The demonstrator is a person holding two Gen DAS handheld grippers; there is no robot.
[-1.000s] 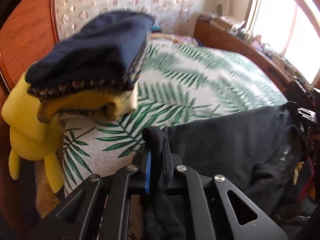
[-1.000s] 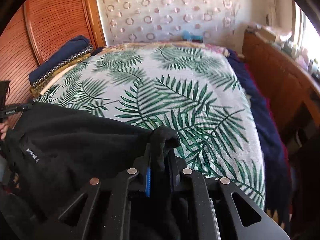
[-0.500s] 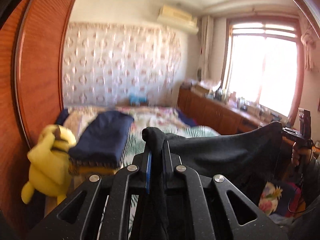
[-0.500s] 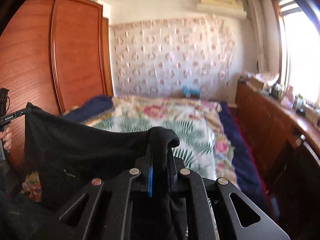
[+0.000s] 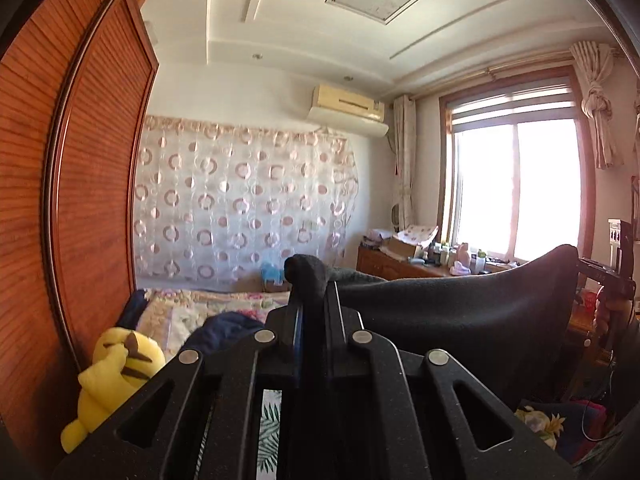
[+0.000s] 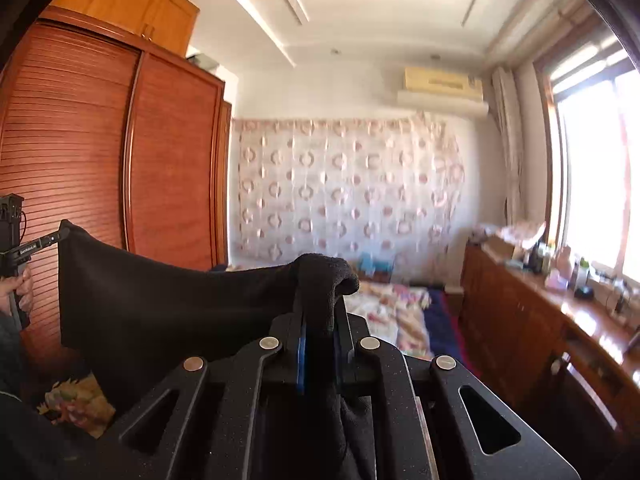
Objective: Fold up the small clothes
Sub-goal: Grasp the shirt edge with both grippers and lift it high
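A black garment (image 5: 460,320) hangs stretched in the air between my two grippers. My left gripper (image 5: 314,304) is shut on one top corner, with a bunch of cloth poking out above the fingertips. My right gripper (image 6: 320,304) is shut on the other top corner, and the cloth (image 6: 160,304) sags away to the left. In the right wrist view the left gripper (image 6: 52,236) shows at the far left holding its corner. In the left wrist view the right gripper (image 5: 600,270) shows at the far right. Both grippers are raised high above the bed.
The bed (image 5: 192,312) lies below with folded dark blue clothes (image 5: 224,330) and a yellow plush toy (image 5: 116,376) at its left. A wooden wardrobe (image 6: 100,160) stands left. A low wooden cabinet (image 6: 540,320) with clutter runs under the window (image 5: 520,188) at right.
Both grippers have lifted the black garment up off the bed and tilted upward. The views now show wall and ceiling instead of the palm-leaf bedspread.
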